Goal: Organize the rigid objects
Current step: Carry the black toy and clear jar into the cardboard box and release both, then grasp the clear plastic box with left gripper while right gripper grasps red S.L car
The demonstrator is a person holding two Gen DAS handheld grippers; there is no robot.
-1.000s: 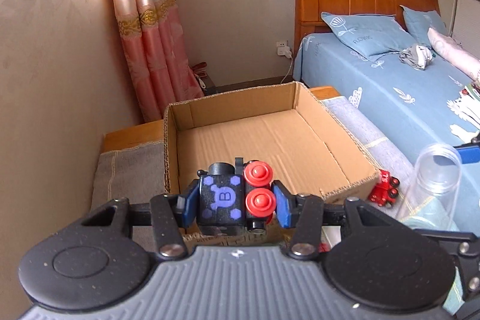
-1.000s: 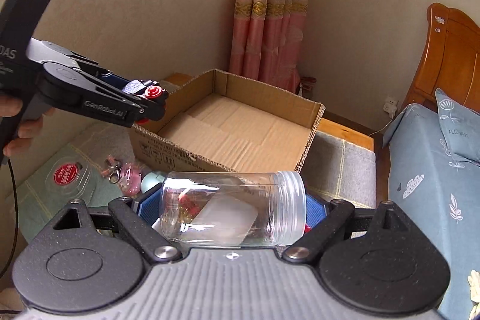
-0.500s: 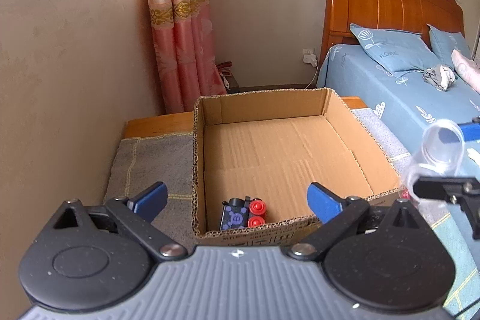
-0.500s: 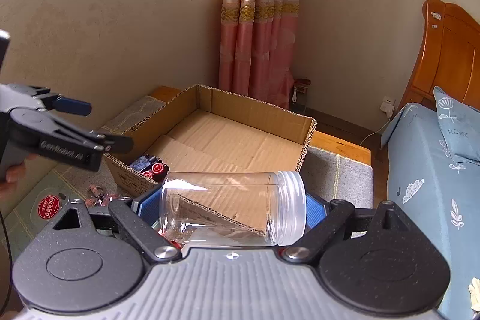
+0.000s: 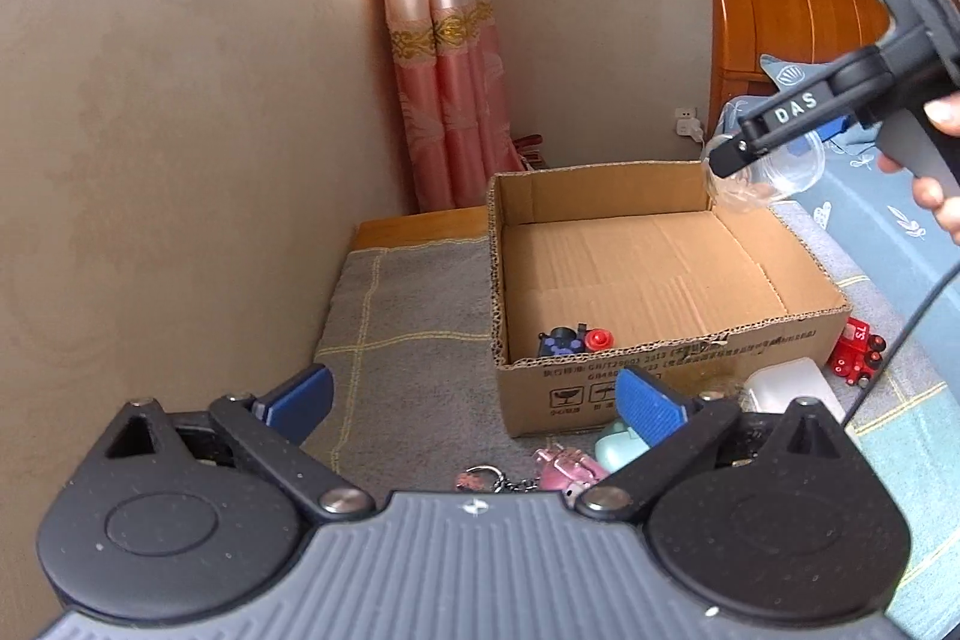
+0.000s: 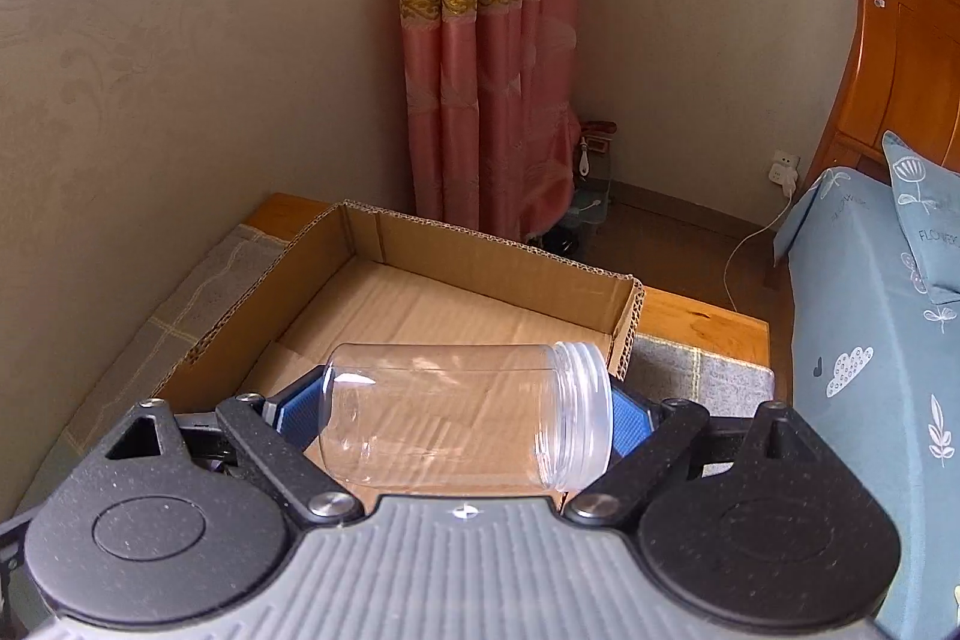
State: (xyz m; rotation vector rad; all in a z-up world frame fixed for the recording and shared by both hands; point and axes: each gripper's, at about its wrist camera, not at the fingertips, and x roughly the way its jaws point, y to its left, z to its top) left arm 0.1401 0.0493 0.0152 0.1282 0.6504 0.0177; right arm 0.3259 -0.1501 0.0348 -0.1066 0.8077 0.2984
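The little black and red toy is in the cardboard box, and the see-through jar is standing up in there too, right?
Not quite. The toy is in the cardboard box, but the jar is held sideways by the right gripper above it, as the right wrist view shows.

The toy block (image 5: 567, 340) lies in the cardboard box's (image 5: 660, 382) near corner, toy truck (image 5: 857, 349) right of it.

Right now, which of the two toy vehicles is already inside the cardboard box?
The dark blue toy with red round knobs, lying in the cardboard box's near left corner. The red toy train sits outside, on the cloth beside the box's right wall.
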